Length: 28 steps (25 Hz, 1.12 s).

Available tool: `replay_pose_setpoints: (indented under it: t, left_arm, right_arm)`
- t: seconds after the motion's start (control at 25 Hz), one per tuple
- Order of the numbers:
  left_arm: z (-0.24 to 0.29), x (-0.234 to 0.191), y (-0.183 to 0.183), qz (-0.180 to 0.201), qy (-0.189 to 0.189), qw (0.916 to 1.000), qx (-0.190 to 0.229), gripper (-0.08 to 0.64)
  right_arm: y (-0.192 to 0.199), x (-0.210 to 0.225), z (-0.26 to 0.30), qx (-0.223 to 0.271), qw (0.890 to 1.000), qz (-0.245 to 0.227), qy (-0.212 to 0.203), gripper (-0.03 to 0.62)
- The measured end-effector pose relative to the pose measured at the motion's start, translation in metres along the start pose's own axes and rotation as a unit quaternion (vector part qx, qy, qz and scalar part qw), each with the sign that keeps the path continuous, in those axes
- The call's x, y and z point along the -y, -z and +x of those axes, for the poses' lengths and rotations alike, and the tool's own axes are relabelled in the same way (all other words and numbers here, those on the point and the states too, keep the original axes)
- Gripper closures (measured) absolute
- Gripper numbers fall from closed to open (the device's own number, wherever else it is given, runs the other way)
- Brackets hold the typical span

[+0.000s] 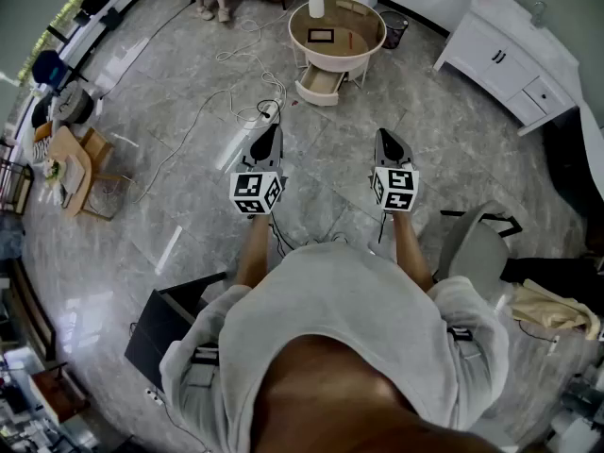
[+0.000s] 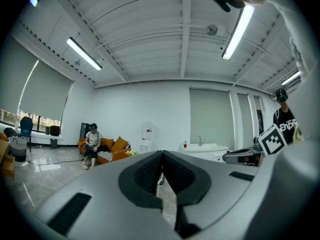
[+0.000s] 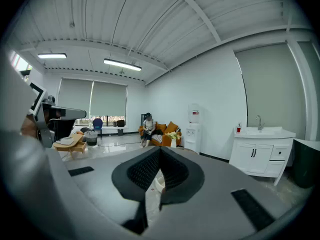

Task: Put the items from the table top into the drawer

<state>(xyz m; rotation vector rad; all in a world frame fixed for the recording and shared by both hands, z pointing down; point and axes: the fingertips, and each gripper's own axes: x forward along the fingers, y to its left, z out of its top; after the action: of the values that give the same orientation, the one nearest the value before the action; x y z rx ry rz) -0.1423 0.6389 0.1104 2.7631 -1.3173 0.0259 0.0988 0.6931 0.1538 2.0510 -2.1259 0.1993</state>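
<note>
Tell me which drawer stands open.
The drawer under the round table, pulled out from beneath the top; the white cabinet's fronts are all shut.

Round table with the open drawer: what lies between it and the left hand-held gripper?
Head view: only grey floor crossed by loose white cables separates the left hand-held gripper from the round table.

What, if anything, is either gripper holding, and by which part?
Nothing is held. The left gripper and the right gripper both have their jaws closed together with nothing between them, well short of the round table.
</note>
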Motion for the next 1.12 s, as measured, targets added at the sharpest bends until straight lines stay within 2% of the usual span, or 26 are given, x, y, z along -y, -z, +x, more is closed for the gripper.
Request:
replay_pose_setpoints:
  t: [0.64,1.12]
  left_arm:
    - [0.008,0.012,0.004,0.002,-0.003,1.0,-0.005,0.545]
    - [0.027,0.041,0.015,0.003,-0.011,0.9999,-0.008,0.545]
  right_arm:
    - [-0.004,0.012,0.0,0.008,1.0,0.01,-0.017,0.569]
    - [0.009,0.047,0.002,0.001,1.0,0.004,-0.027,0.569]
